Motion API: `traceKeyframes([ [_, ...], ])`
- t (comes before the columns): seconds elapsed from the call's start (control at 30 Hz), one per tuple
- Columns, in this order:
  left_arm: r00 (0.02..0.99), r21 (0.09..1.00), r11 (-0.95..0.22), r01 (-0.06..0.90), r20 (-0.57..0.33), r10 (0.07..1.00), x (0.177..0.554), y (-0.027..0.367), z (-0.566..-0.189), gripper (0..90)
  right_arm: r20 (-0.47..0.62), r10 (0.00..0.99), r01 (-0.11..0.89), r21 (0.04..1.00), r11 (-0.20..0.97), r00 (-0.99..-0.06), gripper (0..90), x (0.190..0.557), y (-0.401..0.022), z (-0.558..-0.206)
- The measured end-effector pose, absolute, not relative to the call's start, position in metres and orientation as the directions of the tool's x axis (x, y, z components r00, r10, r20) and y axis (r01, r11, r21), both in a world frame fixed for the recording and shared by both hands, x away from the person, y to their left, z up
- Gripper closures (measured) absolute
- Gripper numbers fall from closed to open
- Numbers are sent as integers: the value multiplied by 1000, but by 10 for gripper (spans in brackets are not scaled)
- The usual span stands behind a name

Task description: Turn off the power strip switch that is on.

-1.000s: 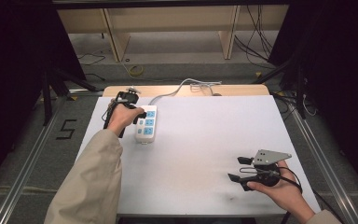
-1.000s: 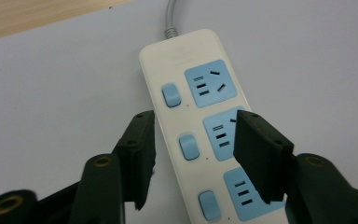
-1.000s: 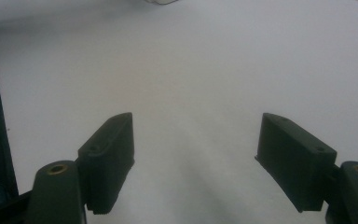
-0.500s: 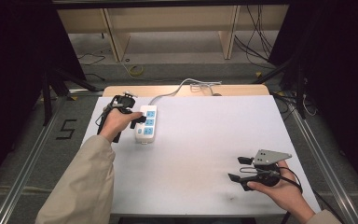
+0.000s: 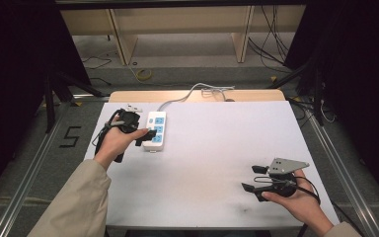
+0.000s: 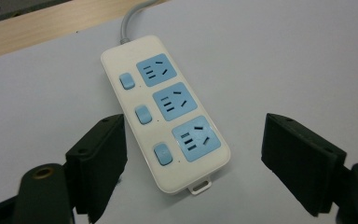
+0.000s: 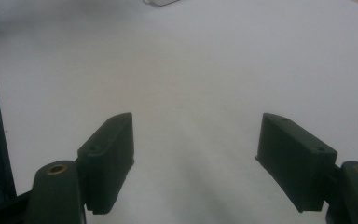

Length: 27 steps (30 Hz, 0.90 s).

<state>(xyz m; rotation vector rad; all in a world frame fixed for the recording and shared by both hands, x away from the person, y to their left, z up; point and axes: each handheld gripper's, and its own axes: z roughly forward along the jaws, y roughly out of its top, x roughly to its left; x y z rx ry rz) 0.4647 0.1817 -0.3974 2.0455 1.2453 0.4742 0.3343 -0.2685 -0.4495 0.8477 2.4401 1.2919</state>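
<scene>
The left gripper (image 6: 193, 163) has just been spreading its jaws, nothing pinched; the power strip (image 6: 165, 109) lies on the bench (image 6: 284, 60) between and beyond them; approach squarely; the right gripper (image 7: 193, 161) rests spread, empty.

The white table (image 5: 217, 148) has a bare, matte top, and a strip of light wood (image 5: 246, 96) shows along its far edge. Beyond it stands a pale wooden frame (image 5: 177, 22) with 2 upright legs on a grey floor (image 5: 187, 59). A yellow cable (image 5: 144, 75) lies coiled on that floor near the left leg, and dark cables (image 5: 264, 47) trail down at the right. Black curtains (image 5: 15, 74) close in both sides. On the floor left of the table a black numeral 5 (image 5: 70, 137) is marked beside a metal rail (image 5: 27, 168); a matching rail (image 5: 345, 173) runs along the right.
</scene>
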Motion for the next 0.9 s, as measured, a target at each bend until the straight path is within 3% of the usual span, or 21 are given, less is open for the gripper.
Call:
traceKeyframes([
  [0.9, 575, 796, -369, 480, 32, 817, 376, 178, -423, 212, 49, 605, 380, 817, 434, -795, 272, 335, -269, -450],
])
